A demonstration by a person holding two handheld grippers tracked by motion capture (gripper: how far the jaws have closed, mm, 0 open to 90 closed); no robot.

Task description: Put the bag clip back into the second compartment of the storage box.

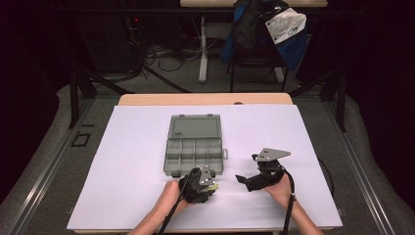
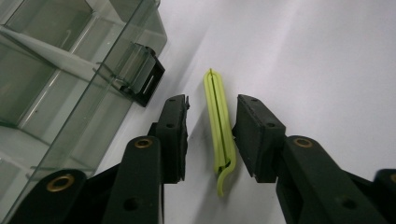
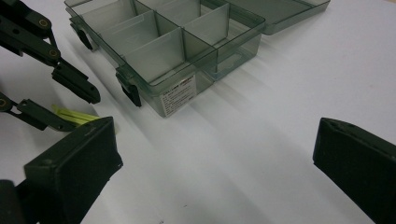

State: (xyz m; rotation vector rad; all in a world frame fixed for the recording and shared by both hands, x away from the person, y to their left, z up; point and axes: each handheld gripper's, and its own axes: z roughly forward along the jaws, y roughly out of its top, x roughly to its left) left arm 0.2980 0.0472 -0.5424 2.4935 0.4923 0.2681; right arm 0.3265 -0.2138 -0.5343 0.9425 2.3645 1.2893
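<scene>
A slim yellow-green plastic clip (image 2: 219,126) lies flat on the white sheet (image 1: 137,161), just off the front right corner of an open smoke-grey compartment box (image 1: 195,155). My left gripper (image 2: 212,102) points down over the clip, one black pad on each side. The right pad (image 2: 254,133) is almost against the clip and a narrow gap remains at the left pad (image 2: 175,135). From above, the left gripper (image 1: 204,184) sits at the box's front edge. My right gripper (image 1: 244,180) rests to its right, jaws wide apart with nothing between them. The right gripper view shows the clip (image 3: 77,115) under the left gripper (image 3: 79,111).
The box (image 3: 163,51) has several empty compartments, black latches and a white label on its front wall. Its lid (image 1: 194,126) lies open and flat behind it. Bare white sheet stretches left and right of the box. A chair with a bag (image 1: 264,29) stands beyond the table.
</scene>
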